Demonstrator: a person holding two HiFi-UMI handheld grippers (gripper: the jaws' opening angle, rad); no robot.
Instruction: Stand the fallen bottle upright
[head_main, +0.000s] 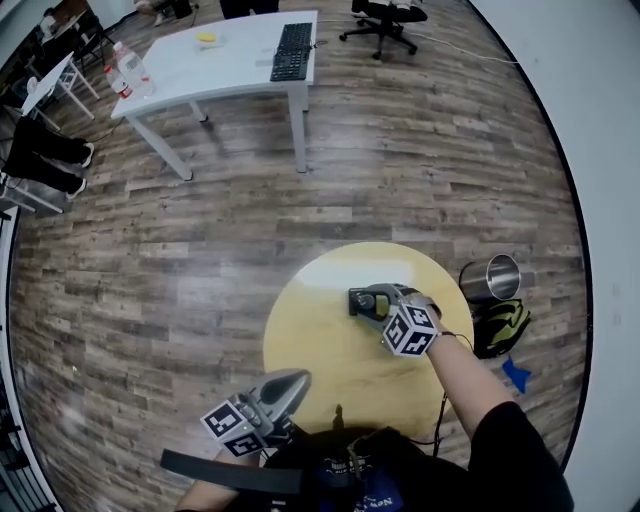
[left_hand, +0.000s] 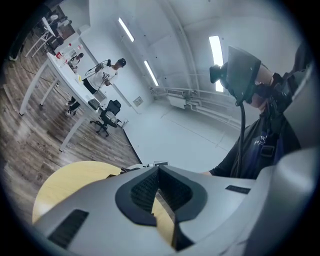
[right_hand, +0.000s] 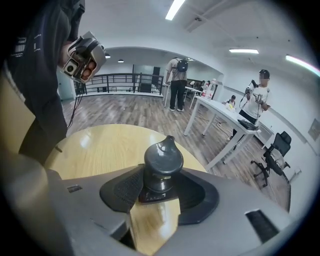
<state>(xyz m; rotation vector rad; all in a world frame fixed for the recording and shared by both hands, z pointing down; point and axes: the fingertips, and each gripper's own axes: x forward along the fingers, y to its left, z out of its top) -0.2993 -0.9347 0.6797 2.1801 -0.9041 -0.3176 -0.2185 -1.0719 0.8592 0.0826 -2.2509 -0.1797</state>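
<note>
My right gripper (head_main: 372, 303) is shut on the bottle (head_main: 366, 300) over the round yellow table (head_main: 320, 350), near its far side. In the right gripper view the bottle (right_hand: 161, 162) shows a dark grey spouted cap and a yellowish body, held just below the cap between the pads of my right gripper (right_hand: 159, 192). It points away from me, tilted above the table top (right_hand: 100, 142). My left gripper (head_main: 293, 381) hovers at the table's near left edge. In its own view the left gripper (left_hand: 159, 174) is shut with nothing between the pads.
A steel cup (head_main: 491, 277), a black and yellow bag (head_main: 500, 326) and a blue scrap (head_main: 515, 373) lie on the floor right of the table. A white desk (head_main: 215, 62) with a keyboard (head_main: 293, 50) stands far off. Two people (right_hand: 176, 82) (right_hand: 260, 95) stand by desks.
</note>
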